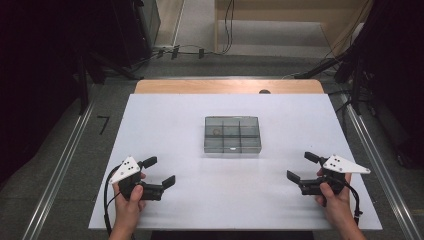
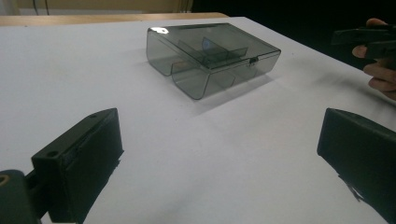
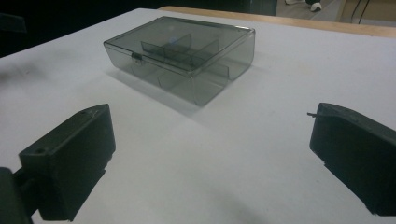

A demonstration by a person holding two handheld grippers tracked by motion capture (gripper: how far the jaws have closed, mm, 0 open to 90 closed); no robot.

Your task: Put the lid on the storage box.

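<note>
A smoky clear plastic box (image 1: 232,134) with inner dividers and a closed lid sits in the middle of the white table (image 1: 200,200). A small latch shows on its near side. My left gripper (image 1: 159,171) rests near the front left of the table, jaws wide open, nothing between them. My right gripper (image 1: 303,166) is at the front right, also open and empty. In the left gripper view the box (image 2: 212,56) lies ahead past my gripper (image 2: 219,149). The right gripper view shows the box (image 3: 184,53) beyond my gripper (image 3: 210,154). A small round object lies in one back-left compartment.
The table's far wooden edge (image 1: 227,86) runs behind the box. Metal rails (image 1: 60,160) flank the table on the floor. Cables (image 1: 227,25) trail on the floor beyond. The other hand (image 2: 380,70) appears at the right of the left gripper view.
</note>
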